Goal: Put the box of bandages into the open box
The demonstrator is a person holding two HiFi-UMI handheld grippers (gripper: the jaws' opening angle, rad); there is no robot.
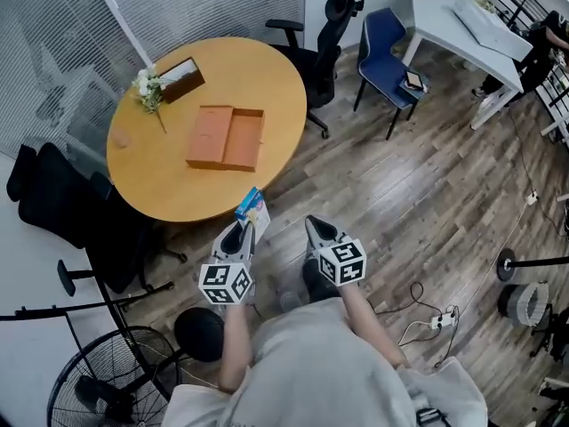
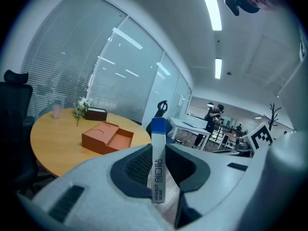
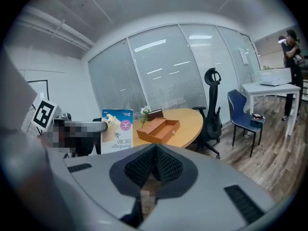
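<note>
The box of bandages (image 1: 252, 208), white and blue, is pinched in my left gripper (image 1: 243, 229) just off the near edge of the round table. In the left gripper view the box (image 2: 158, 162) stands edge-on between the pads. In the right gripper view its printed face (image 3: 117, 130) shows at the left. The open orange box (image 1: 225, 138) lies on the wooden table (image 1: 169, 185), lid folded flat beside its tray, and is also seen ahead as the orange box (image 2: 107, 136) and the orange box (image 3: 159, 128). My right gripper (image 1: 315, 227) is shut and empty beside the left one.
A brown tissue box (image 1: 182, 79), a small flower posy (image 1: 148, 87) and a pink cup (image 1: 120, 138) sit at the table's far side. A black office chair (image 1: 324, 25), a blue chair (image 1: 387, 47), a white desk (image 1: 462, 20), dark chairs (image 1: 53, 198) and a floor fan (image 1: 98, 381) surround it.
</note>
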